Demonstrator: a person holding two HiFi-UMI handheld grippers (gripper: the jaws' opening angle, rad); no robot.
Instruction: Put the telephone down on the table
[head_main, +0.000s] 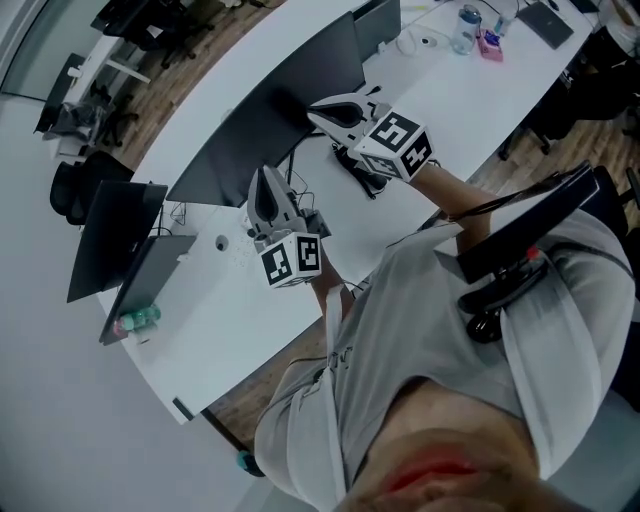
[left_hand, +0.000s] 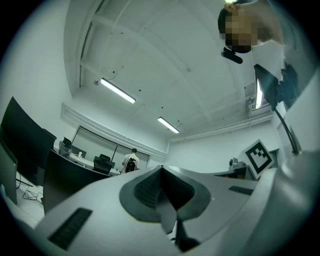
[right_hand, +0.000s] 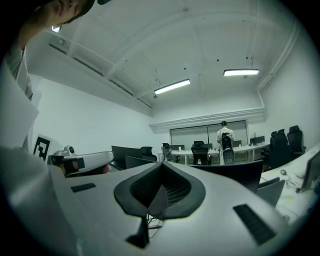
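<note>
A black device that looks like the telephone lies on the white desk, partly hidden under my right gripper's marker cube. My right gripper hovers over the desk by it, pointing toward the dark monitor. In the right gripper view its jaws are shut with nothing between them. My left gripper is held nearer the desk's front edge, and its marker cube faces me. In the left gripper view those jaws also meet with nothing held.
A wide dark monitor stands along the desk in front of both grippers, with cables behind it. Two more dark screens stand at the left end beside a small bottle. A water bottle is far right. A person stands far off.
</note>
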